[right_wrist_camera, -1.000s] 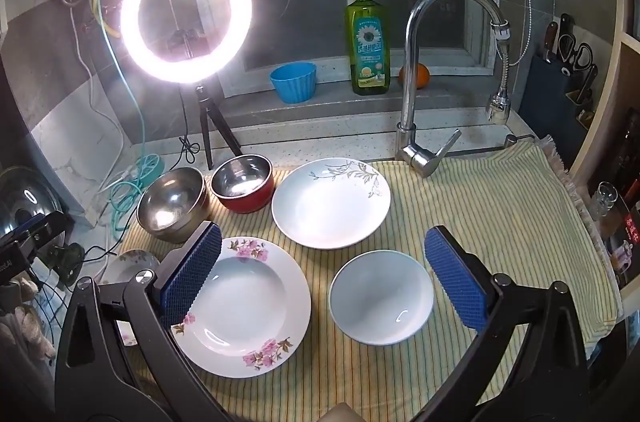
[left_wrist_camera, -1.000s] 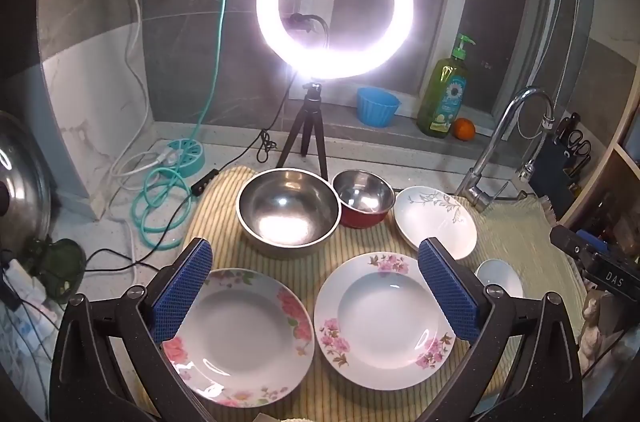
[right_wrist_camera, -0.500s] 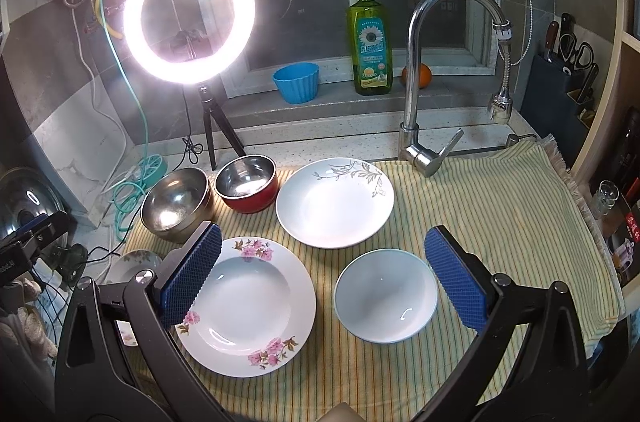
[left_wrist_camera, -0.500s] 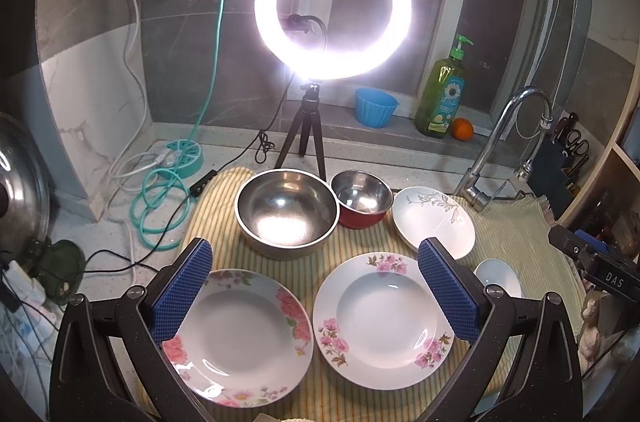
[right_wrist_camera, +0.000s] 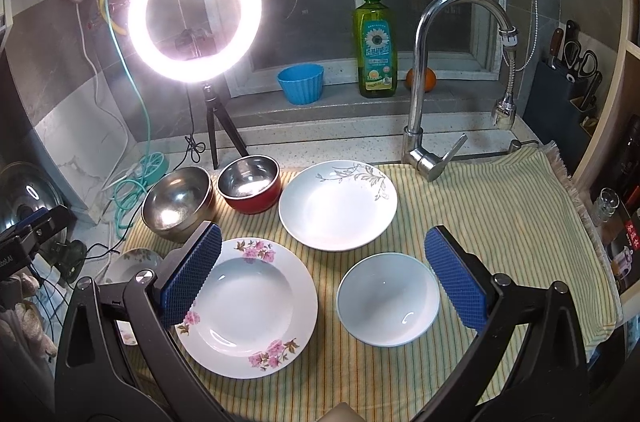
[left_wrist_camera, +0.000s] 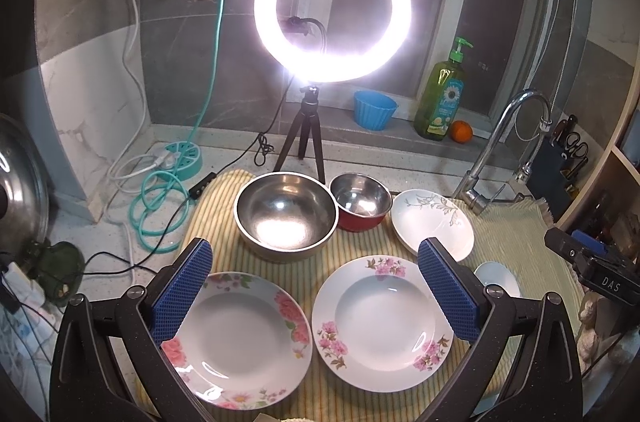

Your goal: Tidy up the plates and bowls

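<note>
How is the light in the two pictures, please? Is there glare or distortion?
Left wrist view: the ring light is blown out white and glares off the large steel bowl; the fisheye bends the walls. Right wrist view: the same lamp washes out its surroundings, and the white bowl shows only a small highlight.

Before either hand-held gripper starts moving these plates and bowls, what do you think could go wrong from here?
1. The large steel bowl and the red bowl sit so close they seem to touch; lifting one may nudge the other.
2. The faucet arches near the grey-leaf plate; a lifted plate could knock it.
3. The flowered plates lie flat on the striped cloth, so getting a finger under a rim may drag the cloth.
</note>
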A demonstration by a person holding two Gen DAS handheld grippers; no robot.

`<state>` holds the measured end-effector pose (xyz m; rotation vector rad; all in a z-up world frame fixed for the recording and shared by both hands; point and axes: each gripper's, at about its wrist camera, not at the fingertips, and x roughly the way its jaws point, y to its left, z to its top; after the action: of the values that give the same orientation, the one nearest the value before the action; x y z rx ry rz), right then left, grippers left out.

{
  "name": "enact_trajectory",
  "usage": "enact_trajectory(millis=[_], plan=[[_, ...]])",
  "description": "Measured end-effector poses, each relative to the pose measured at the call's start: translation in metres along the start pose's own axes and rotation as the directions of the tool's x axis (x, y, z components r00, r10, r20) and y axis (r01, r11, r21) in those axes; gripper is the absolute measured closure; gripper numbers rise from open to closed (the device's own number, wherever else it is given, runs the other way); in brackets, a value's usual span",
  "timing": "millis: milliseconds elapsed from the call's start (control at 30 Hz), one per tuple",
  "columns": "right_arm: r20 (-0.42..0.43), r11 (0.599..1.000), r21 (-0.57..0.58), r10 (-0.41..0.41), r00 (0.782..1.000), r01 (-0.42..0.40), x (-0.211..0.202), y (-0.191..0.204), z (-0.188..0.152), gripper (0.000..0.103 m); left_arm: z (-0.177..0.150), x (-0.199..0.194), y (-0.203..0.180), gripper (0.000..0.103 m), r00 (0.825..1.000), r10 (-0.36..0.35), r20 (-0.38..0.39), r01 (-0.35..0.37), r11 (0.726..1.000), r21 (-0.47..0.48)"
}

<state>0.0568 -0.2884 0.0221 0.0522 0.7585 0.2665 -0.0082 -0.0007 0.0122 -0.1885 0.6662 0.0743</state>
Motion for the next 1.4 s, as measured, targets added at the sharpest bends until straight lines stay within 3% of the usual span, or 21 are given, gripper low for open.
enact_trajectory(millis=[733, 1400], plan=[[-0.003, 1.0, -0.012, -0.002, 1.0, 0.002, 0.005, 0.003, -0.002, 0.0, 0.001, 0.001, 0.005, 0.001, 1.0, 0.0, 0.009, 0.0, 1.0, 0.0], [-0.042, 1.0, 0.005, -0.001, 0.999, 0.001, 0.013, -0.001, -0.011, 0.0, -0.006, 0.016, 0.013, 0.001, 0.999, -0.036, -0.04, 0.035, 0.999, -0.021]])
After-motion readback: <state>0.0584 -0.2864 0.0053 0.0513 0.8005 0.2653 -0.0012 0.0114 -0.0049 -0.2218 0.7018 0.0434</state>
